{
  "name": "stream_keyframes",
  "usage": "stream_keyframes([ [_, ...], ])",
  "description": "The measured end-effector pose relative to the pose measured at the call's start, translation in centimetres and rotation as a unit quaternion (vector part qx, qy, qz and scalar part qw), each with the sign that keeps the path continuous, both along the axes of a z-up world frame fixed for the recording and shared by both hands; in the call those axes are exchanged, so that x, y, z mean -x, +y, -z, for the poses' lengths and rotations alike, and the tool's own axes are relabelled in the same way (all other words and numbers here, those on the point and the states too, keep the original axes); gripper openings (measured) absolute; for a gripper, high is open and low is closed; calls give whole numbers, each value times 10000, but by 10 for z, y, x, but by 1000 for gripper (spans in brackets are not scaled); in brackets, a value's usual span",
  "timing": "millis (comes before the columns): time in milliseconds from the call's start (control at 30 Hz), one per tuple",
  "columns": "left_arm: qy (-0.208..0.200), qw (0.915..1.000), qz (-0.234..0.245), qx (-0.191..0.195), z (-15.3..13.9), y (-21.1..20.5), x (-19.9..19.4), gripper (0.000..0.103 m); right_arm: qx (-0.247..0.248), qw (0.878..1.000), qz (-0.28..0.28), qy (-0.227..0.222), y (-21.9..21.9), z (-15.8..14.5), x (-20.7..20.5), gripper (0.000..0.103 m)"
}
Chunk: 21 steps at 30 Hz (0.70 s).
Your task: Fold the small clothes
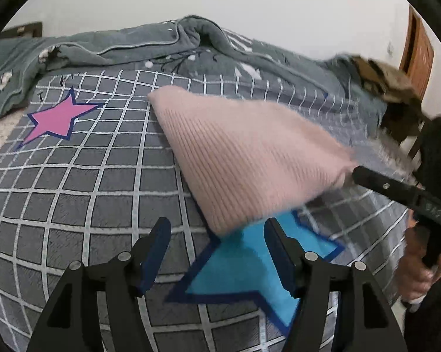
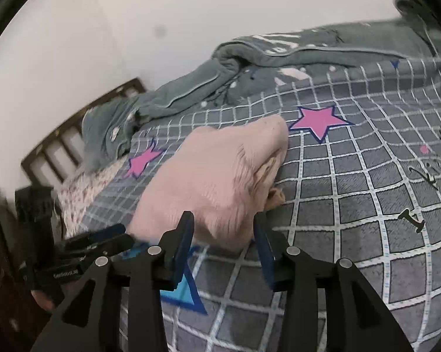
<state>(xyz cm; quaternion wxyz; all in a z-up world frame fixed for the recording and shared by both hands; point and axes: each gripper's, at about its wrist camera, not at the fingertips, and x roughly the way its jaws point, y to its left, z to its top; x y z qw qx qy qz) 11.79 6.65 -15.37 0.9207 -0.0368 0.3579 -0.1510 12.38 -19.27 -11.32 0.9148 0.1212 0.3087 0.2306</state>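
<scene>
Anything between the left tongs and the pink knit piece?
Nothing visible. The left tongs stand open just short of the pink knit piece, with only bedspread between; the right tongs are at its far corner.

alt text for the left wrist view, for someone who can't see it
A pink ribbed knit garment lies on a grey grid-patterned bedsheet with star prints. The left gripper hangs open over a blue star, while the right gripper meets the garment's right corner.
</scene>
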Motion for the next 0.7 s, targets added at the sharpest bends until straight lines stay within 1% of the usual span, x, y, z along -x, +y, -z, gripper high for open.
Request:
stream_keyframes([
  [67,11,9999,-11,-158,3,-7,-1,64,217,9997,-104,-41,4,4,3,43],
  [167,27,9994,-117,-312,7,-17,-6,62,415,9990,-74,-109,9,10,-1,43],
  [200,-2,9993,-176,-318,6,-18,-7,54,428,9990,-63,-121,9,11,-4,43],
  [233,-14,9993,-232,-297,5,-18,-10,41,431,9990,-95,-77,10,13,-9,42],
  [267,-9,9994,-273,-199,4,-17,-11,34,409,9990,-159,-2,11,15,-13,37],
  [300,-6,9996,-280,-93,3,-15,-12,16,380,9991,-178,9,11,15,-15,33],
  [367,-134,9992,-384,46,-1,-8,-11,16,366,9992,-138,-125,6,12,-16,7],
  [433,-131,9987,-395,282,-2,-1,-11,15,185,9996,36,-211,-8,9,-16,7],
  [500,-92,9990,-393,209,0,-3,-13,15,-13,9999,125,-37,-19,15,-20,7],
  [533,-95,9991,-395,107,2,-6,-13,15,10,9999,101,98,-18,22,-23,7],
  [600,-119,9992,-370,-99,4,-12,-11,17,366,9991,48,226,-9,31,-25,7],
  [633,-114,9992,-355,-141,4,-12,-11,20,491,9986,21,202,-5,31,-24,10],
  [667,-113,9992,-340,-151,5,-12,-10,20,595,9981,17,160,-3,28,-21,13],
  [700,-107,9994,-311,-100,4,-10,-9,20,585,9982,4,117,-3,24,-19,16],
])
